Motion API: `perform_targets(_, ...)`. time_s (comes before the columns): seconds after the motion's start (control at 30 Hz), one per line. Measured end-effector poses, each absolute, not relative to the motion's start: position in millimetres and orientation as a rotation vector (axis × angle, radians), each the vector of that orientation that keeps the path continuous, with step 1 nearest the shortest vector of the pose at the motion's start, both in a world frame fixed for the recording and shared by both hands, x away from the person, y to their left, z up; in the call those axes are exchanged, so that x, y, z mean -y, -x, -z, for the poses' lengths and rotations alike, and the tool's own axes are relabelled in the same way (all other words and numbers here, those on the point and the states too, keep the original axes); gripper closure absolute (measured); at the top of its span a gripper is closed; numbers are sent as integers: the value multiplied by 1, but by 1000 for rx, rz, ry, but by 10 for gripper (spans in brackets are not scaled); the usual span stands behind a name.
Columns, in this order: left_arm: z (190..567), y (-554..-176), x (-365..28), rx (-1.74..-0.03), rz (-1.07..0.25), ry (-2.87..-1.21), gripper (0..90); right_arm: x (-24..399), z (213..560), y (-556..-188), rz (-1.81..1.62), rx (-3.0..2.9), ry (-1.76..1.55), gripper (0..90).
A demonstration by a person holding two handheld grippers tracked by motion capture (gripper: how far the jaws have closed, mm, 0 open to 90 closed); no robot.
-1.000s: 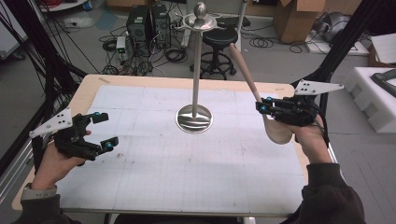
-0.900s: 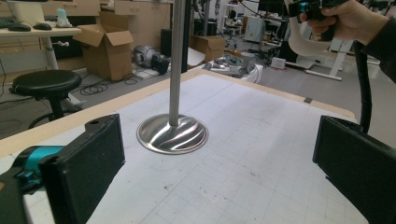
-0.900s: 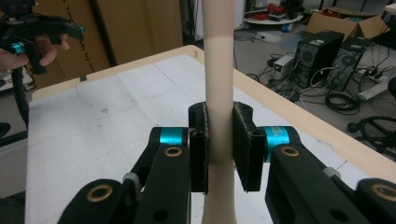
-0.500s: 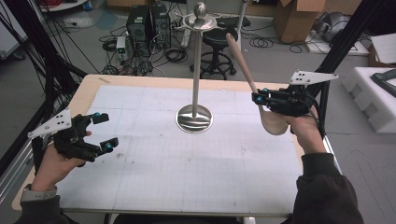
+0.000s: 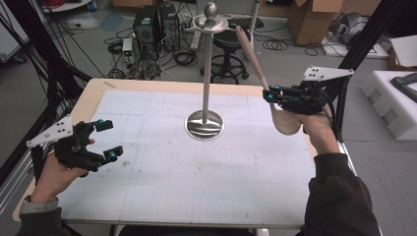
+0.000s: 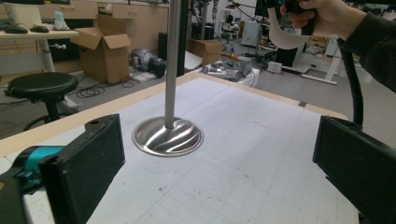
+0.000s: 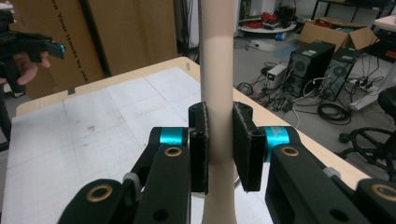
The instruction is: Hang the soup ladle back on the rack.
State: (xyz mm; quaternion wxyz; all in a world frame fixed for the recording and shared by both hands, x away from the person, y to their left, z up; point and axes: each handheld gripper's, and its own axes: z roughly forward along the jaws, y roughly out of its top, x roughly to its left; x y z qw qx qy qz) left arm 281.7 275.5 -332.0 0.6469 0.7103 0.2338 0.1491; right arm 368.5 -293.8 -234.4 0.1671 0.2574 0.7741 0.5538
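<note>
Spoon (image 5: 275,93) is clamped in the right gripper (image 5: 271,94) at the neck, just above the bowl; jaws are seen pressed on both sides of the shaft in the right gripper view (image 7: 217,93). It is held in the air over the table's (image 5: 162,196) right edge, clear of the surface. Long axis is steep: bowl down by the hand, handle tip up and away, leaning toward the stand's top disc (image 5: 210,22). Stand (image 5: 205,73) lies to the left of the spoon, apart from it; the tip is near the disc's level but not touching. Right hand is the nearer one. Left gripper (image 5: 105,140) is open and empty, parked low at the table's left.

Versus the earlier frames: spoon and right gripper are higher and farther back; left gripper is unmoved.

Likely next: the handle is hung on the disc.
</note>
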Motion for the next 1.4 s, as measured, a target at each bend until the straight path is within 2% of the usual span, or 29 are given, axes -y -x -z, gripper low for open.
perform_targets(0.6,332,-281,-279,-541,-356,-1611,25,290,237,-378,-1567,-2222,-740,783)
perform_targets(1.4,330,-278,-282,-539,-365,-1612,25,264,256,-395,-1555,-2269,-741,784)
